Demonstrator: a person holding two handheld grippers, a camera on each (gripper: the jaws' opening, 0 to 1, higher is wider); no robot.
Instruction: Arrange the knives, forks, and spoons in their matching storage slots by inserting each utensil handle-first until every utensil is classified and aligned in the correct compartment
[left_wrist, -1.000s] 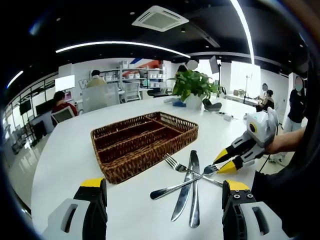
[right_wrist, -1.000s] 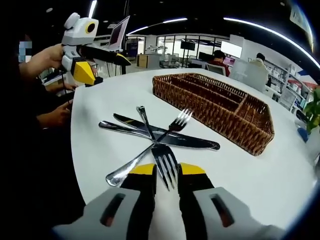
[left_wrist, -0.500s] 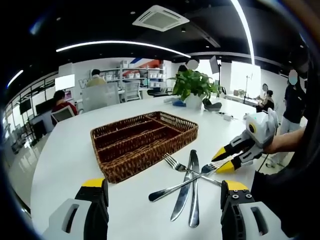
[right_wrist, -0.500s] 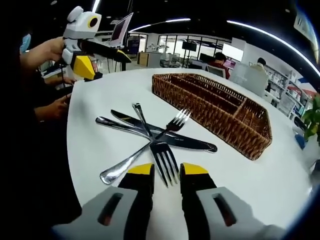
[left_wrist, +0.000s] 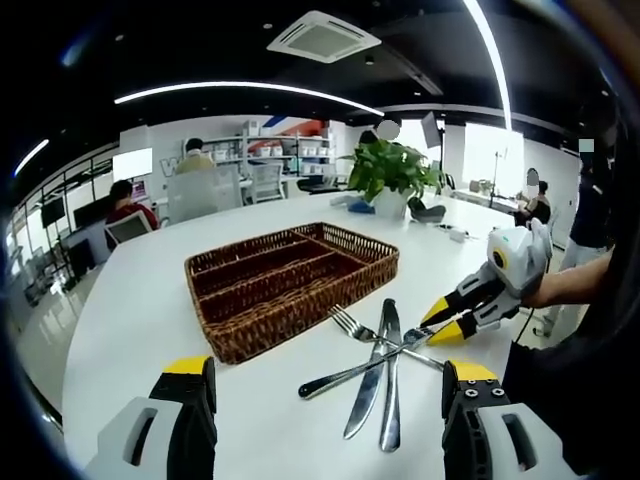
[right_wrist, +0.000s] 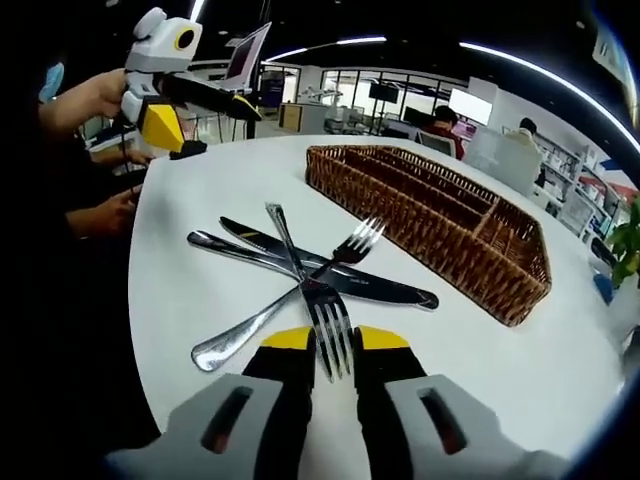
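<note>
Right gripper (right_wrist: 332, 352) low over white table (right_wrist: 520, 370), fingers (right_wrist: 288, 352) closed on fork (right_wrist: 326, 318) tines. Second fork (right_wrist: 352, 243), two knives (right_wrist: 330, 272) crossed in pile beyond. Wicker tray (right_wrist: 440, 225) beside pile. Left gripper (right_wrist: 175, 75) hovers at table's far edge.

Open table (left_wrist: 130, 300) left of the basket (left_wrist: 290, 285); crossed cutlery (left_wrist: 375, 365) beside it
</note>
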